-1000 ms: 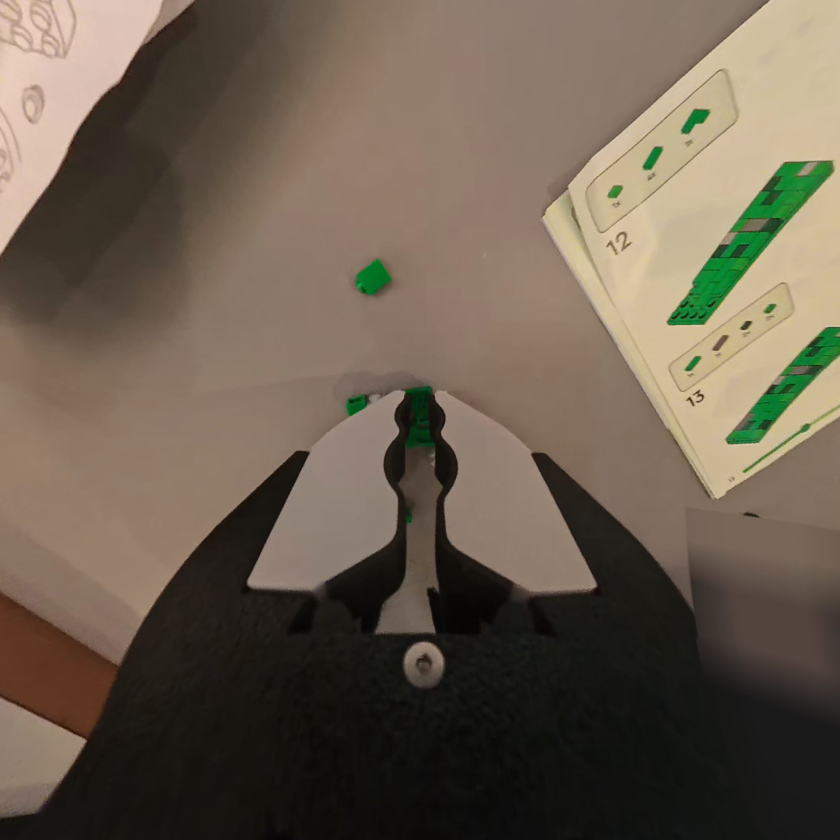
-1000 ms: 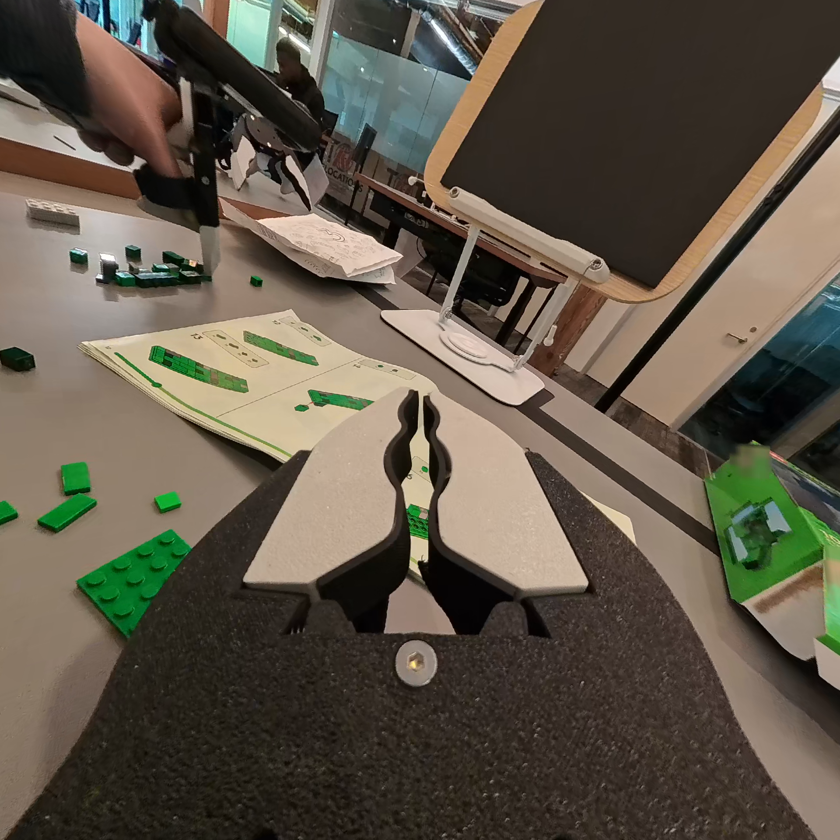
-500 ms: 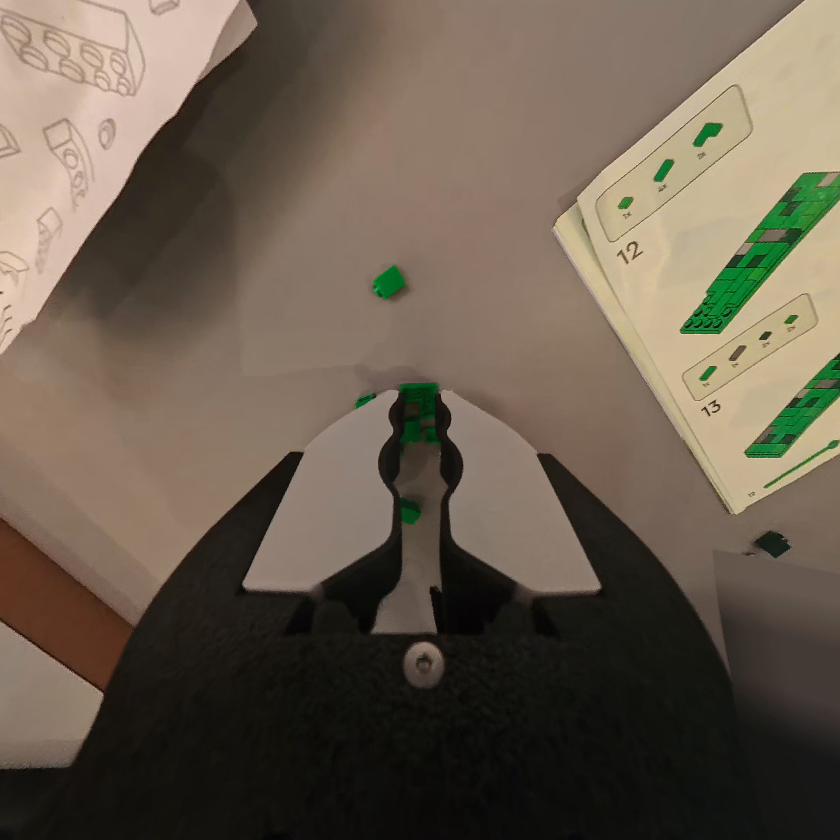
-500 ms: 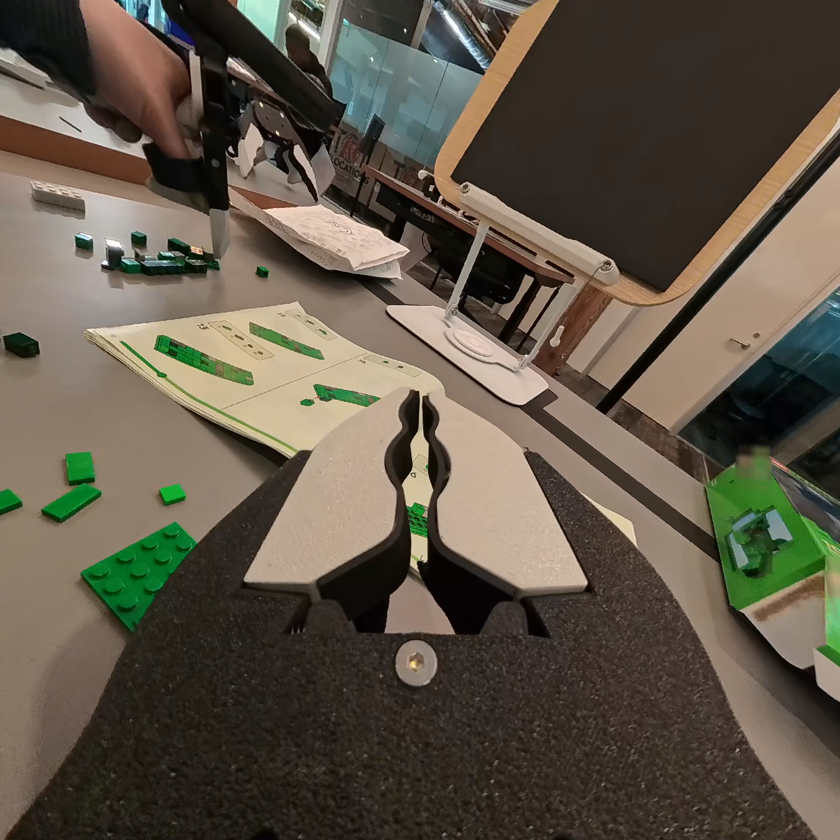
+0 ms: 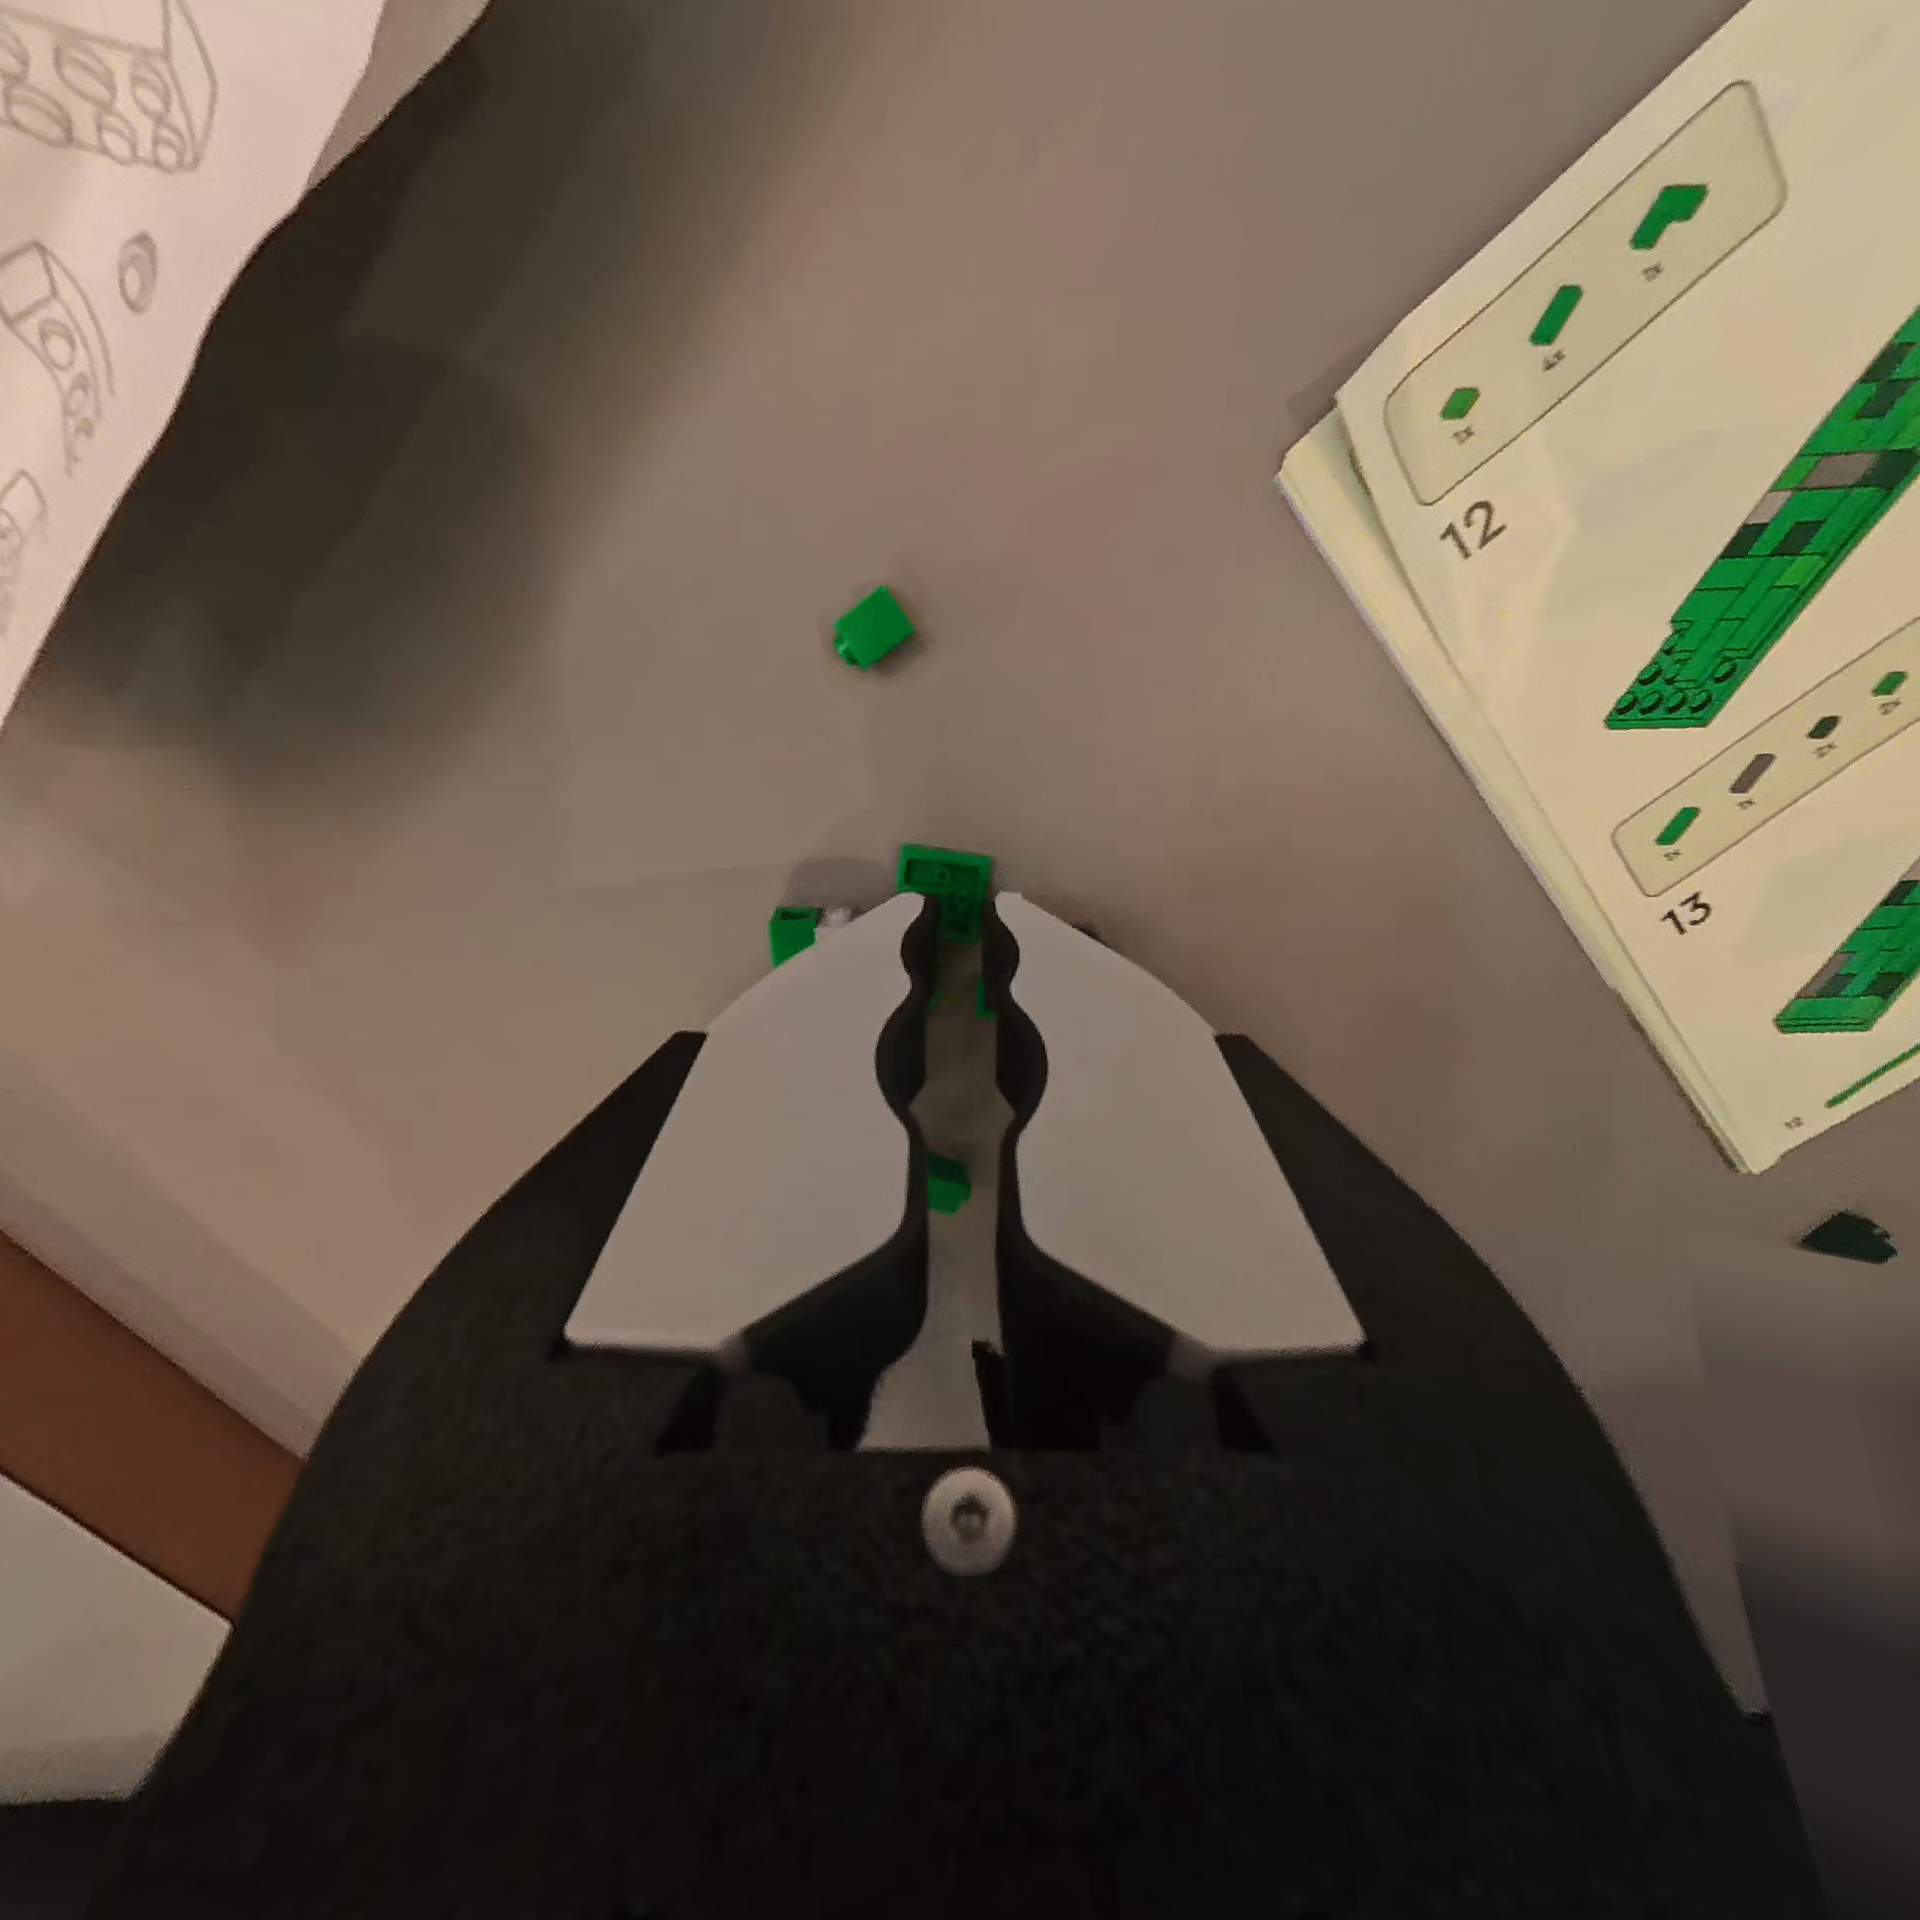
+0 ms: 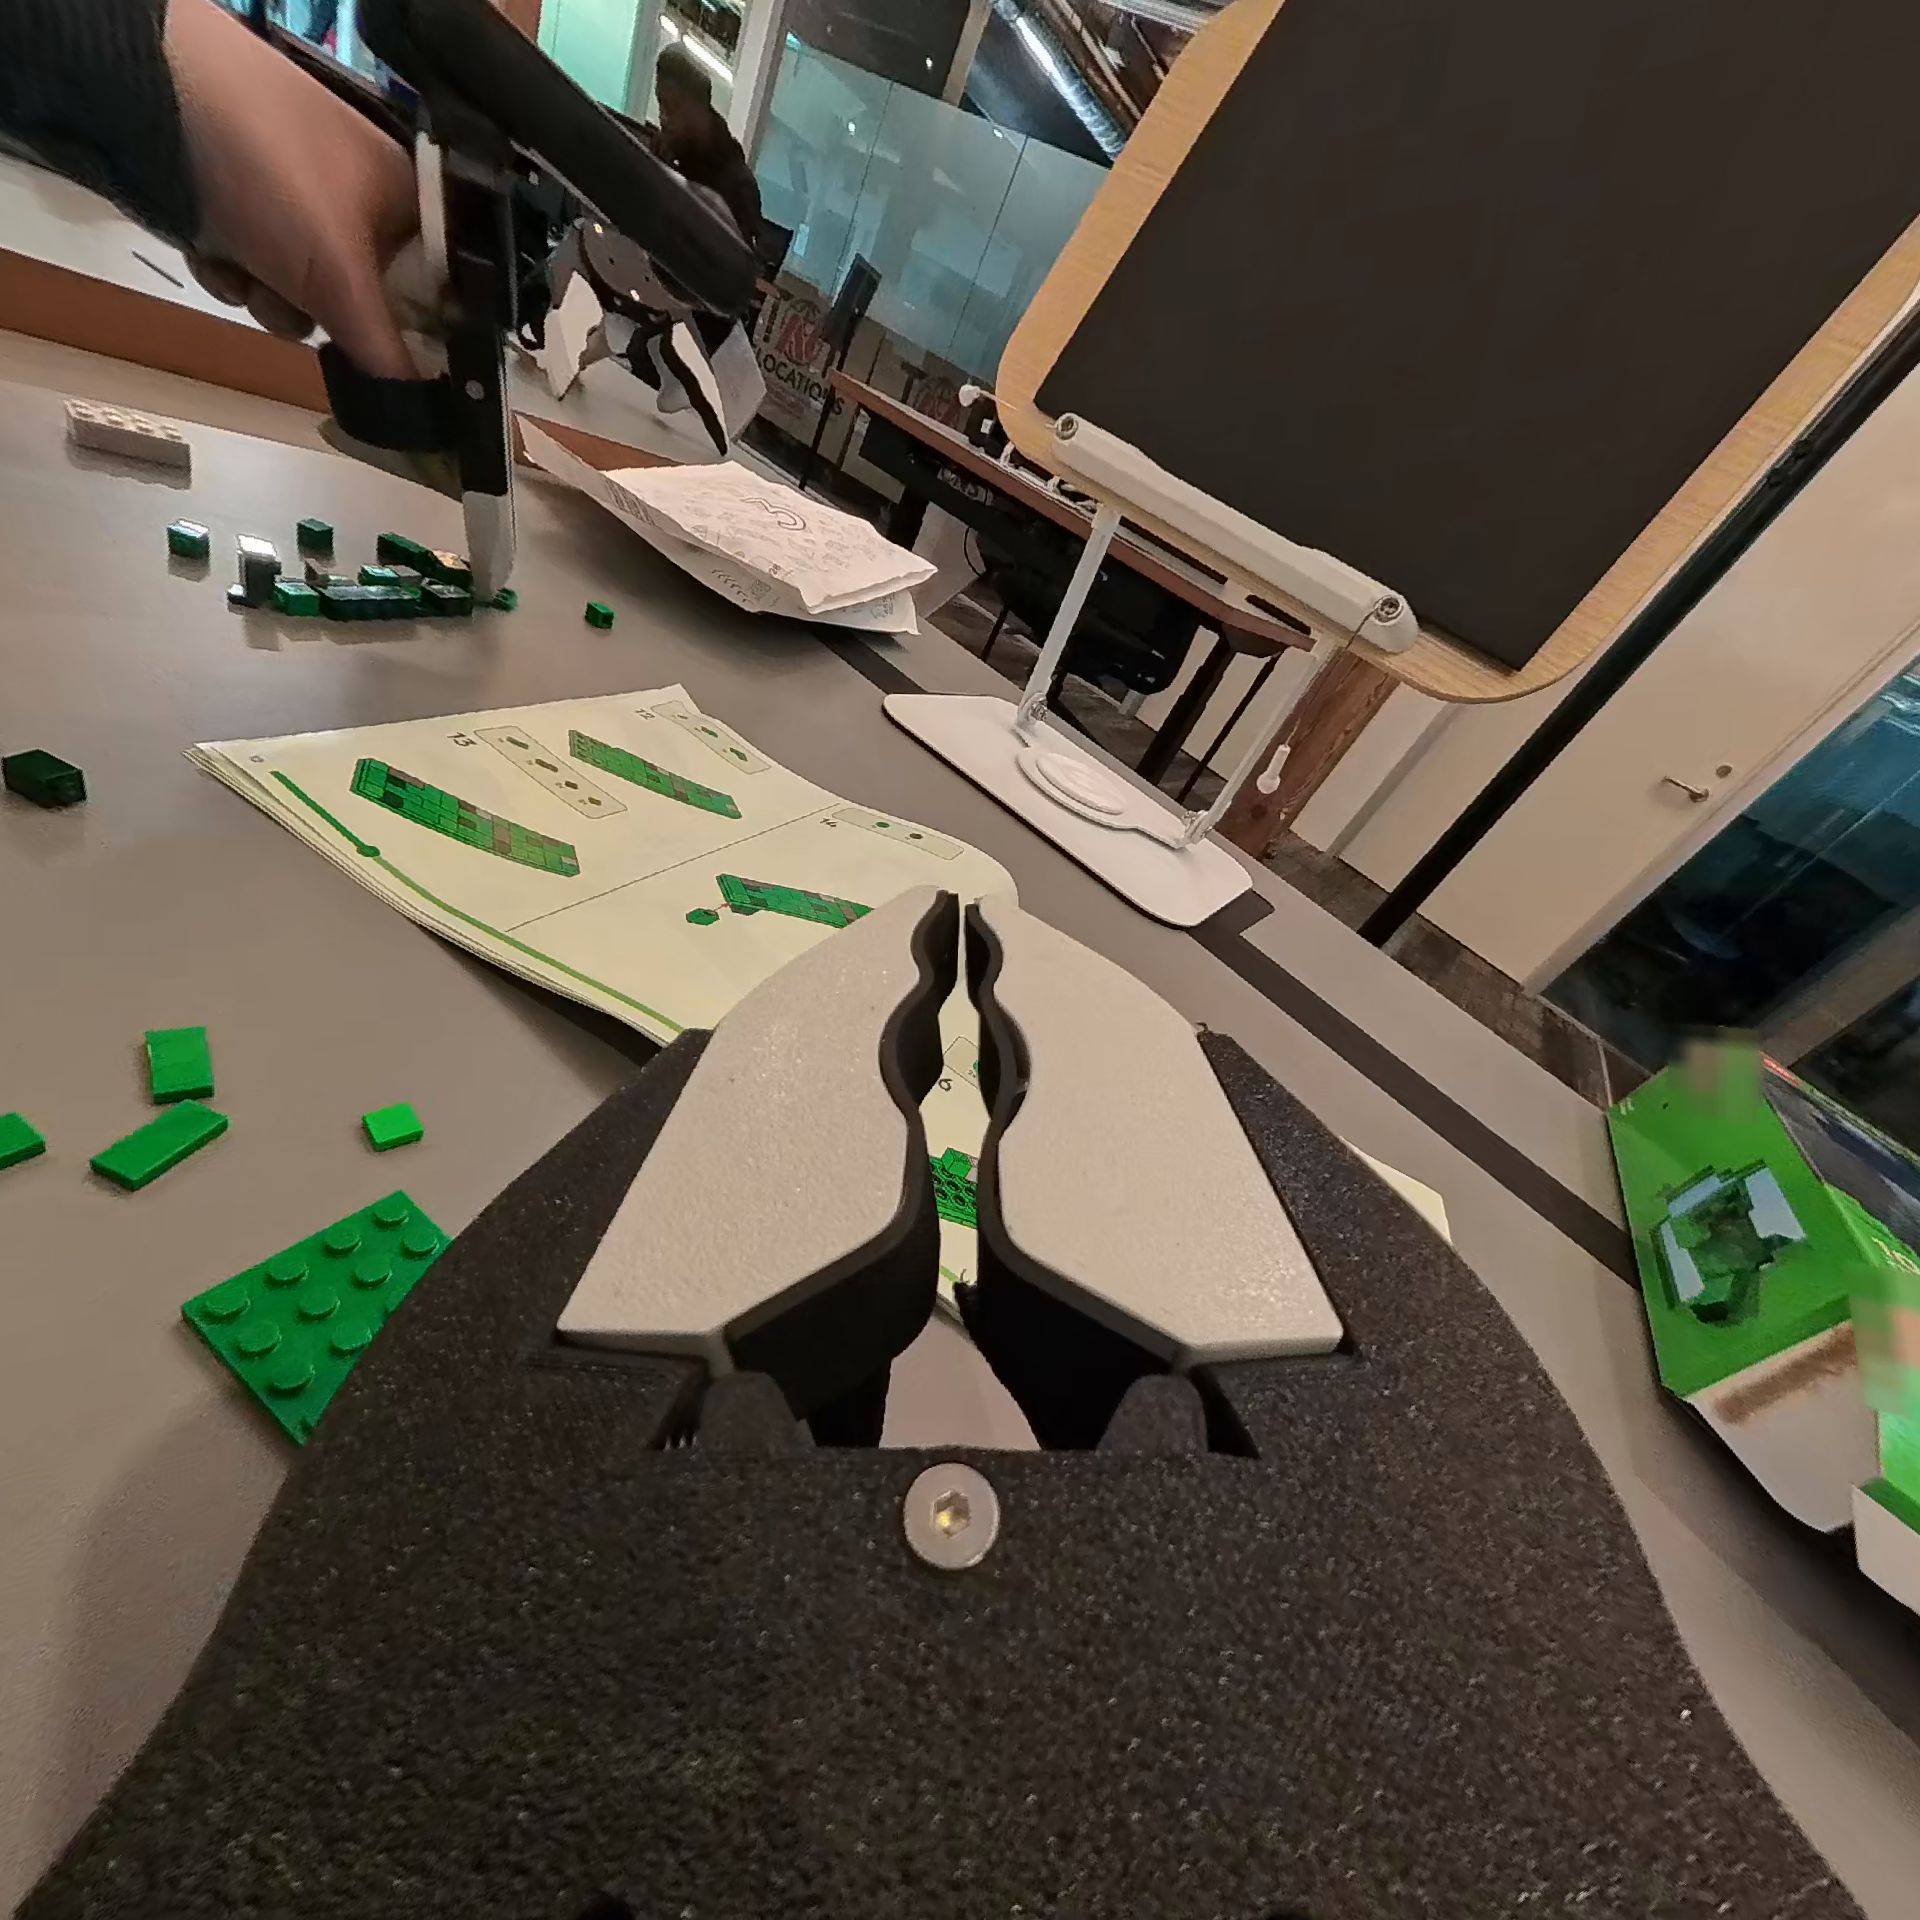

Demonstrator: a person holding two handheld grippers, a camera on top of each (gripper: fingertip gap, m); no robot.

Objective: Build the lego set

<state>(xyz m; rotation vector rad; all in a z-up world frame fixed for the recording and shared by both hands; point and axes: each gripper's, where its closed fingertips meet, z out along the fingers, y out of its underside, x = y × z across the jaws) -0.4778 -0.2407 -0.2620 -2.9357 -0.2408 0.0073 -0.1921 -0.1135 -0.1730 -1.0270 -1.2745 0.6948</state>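
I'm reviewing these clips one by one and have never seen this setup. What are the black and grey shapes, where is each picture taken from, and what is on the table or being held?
There is no robot here: a person holds a two-finger gripper in each hand, and each gripper carries a camera that looks along its fingers.

The left wrist view looks down on the grey table. The left gripper is closed on a small green piece; a loose green brick lies beyond it.

The right wrist view shows the right gripper shut and empty, above the open instruction booklet. Green plates lie to its left, and the set's box to its right.
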